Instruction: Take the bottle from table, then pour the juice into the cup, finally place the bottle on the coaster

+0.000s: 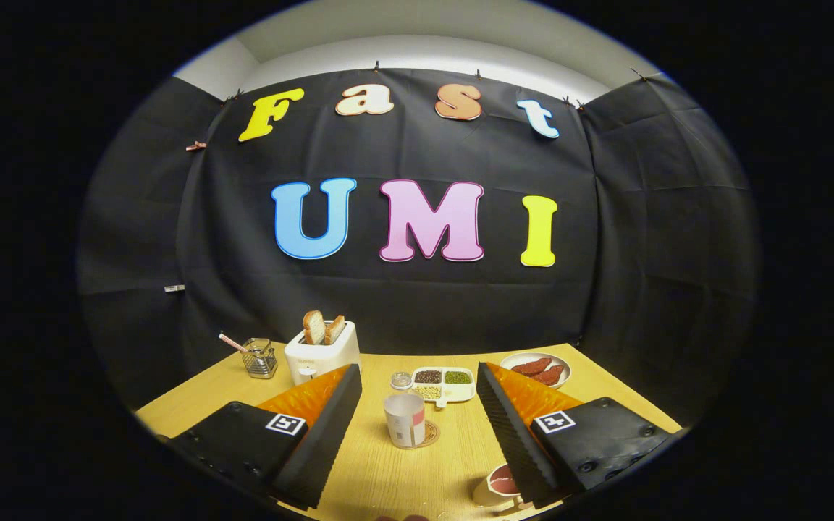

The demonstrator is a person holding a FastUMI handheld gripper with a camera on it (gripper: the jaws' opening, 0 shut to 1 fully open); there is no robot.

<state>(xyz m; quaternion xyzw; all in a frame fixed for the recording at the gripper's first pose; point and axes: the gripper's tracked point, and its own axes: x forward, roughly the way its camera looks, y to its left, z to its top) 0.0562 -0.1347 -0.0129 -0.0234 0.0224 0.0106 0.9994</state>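
Two black ribbed fingers [330, 427] of the claw [417, 383] stand wide apart over the wooden counter [388, 477], released and grasping nothing. Each finger has an orange part behind its tip and a black block carrying a square black-and-white marker.

Between the fingers, a little ahead of the camera, stands a small white bottle [405, 420] with a reddish label. It is upright and rests on a round brownish coaster [428, 435], whose rim shows on the bottle's right side. Neither finger touches the bottle; bare wood lies on both sides of it.

Close under the right finger sits a cup [498, 486] with dark red liquid inside, partly hidden by that finger.

Beyond the bottle lies a white divided tray [446, 385] with compartments of dark, green and pale grains, and a small round lidded jar [401, 380] is just beside its left end. Beyond the left fingertip stands a white toaster [319, 356] with two slices of bread [321, 328] sticking up. To its left, near the counter's far left edge, a glass jar [260, 358] holds a striped straw. Beyond the right fingertip, near the far right corner, a white plate [536, 370] carries two reddish-brown pieces of food.

Open wood runs down the middle from the bottle toward the camera.
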